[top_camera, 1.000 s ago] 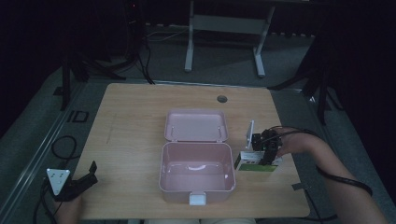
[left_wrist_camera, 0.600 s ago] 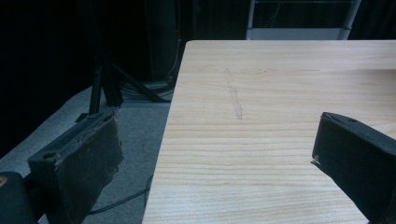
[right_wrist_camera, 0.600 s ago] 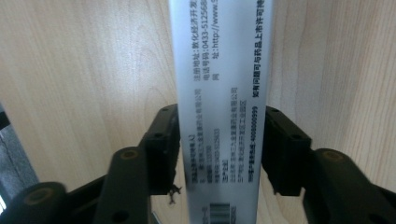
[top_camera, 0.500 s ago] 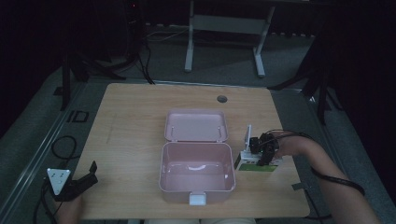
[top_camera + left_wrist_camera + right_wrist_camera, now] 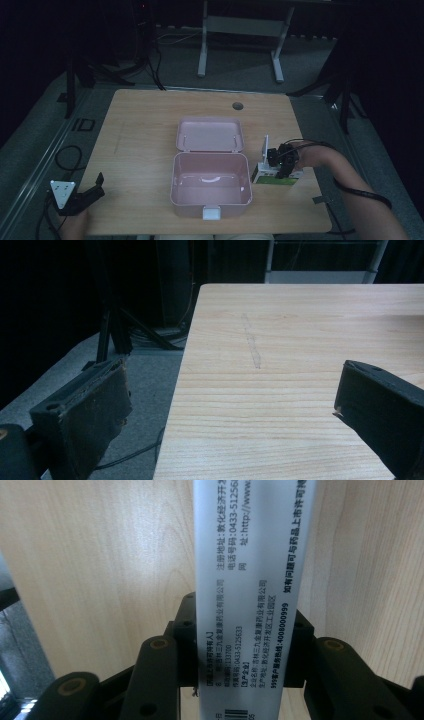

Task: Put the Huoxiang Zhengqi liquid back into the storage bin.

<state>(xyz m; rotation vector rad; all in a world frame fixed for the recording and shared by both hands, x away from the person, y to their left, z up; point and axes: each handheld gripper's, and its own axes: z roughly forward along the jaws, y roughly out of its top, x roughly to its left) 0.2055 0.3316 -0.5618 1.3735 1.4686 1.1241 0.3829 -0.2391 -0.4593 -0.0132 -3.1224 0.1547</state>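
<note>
Since the earlier frame the right gripper (image 5: 281,165) has been closing its jaws, and they now clamp the narrow sides of the carton (image 5: 250,580), a white medicine carton with a green face that lies on the desk (image 5: 150,130) just to the right of the box (image 5: 210,186). The hand itself has barely shifted; only the jaws came in. In the right gripper view the carton's printed side runs straight up between the two black jaws, with the pads pressed against both edges.

So the step in hand looks like the grasp, just completed: the carton is held but, as far as the high view tells, it still sits on the desk. The pink box stands open beside it, with its lid (image 5: 210,134) laid back and its inside bare (apart from what seems to be a moulded handle shape in the bottom).

The next move probably calls for a lift clear of the desk, a short carry left over the box wall, and a lowering inside, keeping the carton level so it doesn't catch the rim.

The left gripper (image 5: 85,197) rests at the desk's near left corner, well apart, its jaws wide with nothing between them.
</note>
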